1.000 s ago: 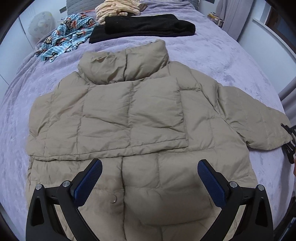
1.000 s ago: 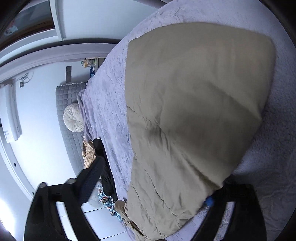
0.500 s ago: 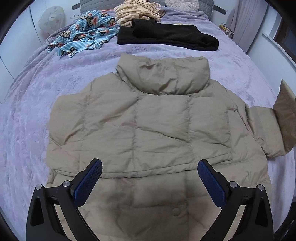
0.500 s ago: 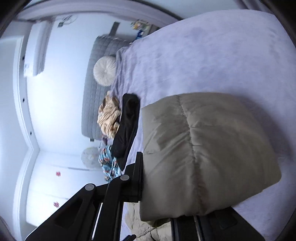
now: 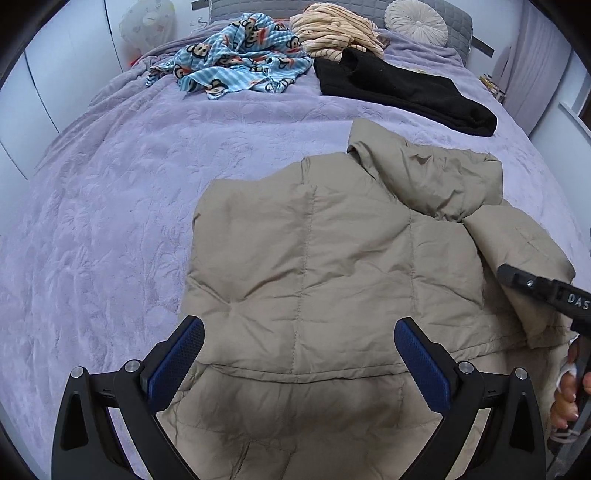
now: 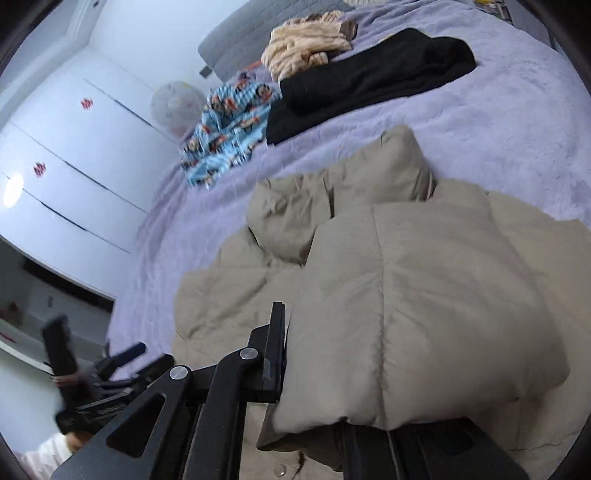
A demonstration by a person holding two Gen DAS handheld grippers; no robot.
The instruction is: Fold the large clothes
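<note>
A beige puffer jacket (image 5: 332,266) lies flat on the purple bedspread (image 5: 110,221), collar toward the headboard. My left gripper (image 5: 299,354) is open and empty, hovering over the jacket's lower part. My right gripper (image 6: 314,387) is shut on the jacket's right sleeve (image 6: 424,314) and holds it folded over the jacket body. In the left wrist view the sleeve (image 5: 517,243) lies across the jacket's right side, with the right gripper's finger (image 5: 535,284) on it.
At the head of the bed lie a black garment (image 5: 399,88), a blue monkey-print cloth (image 5: 236,66) and a striped cream garment (image 5: 332,29). A round cushion (image 5: 415,16) leans on the grey headboard. White wardrobe doors (image 6: 55,166) stand to the left.
My right gripper has carried the sleeve from out at the side up and over onto the jacket body. My left gripper has shifted left over the jacket and stays open.
</note>
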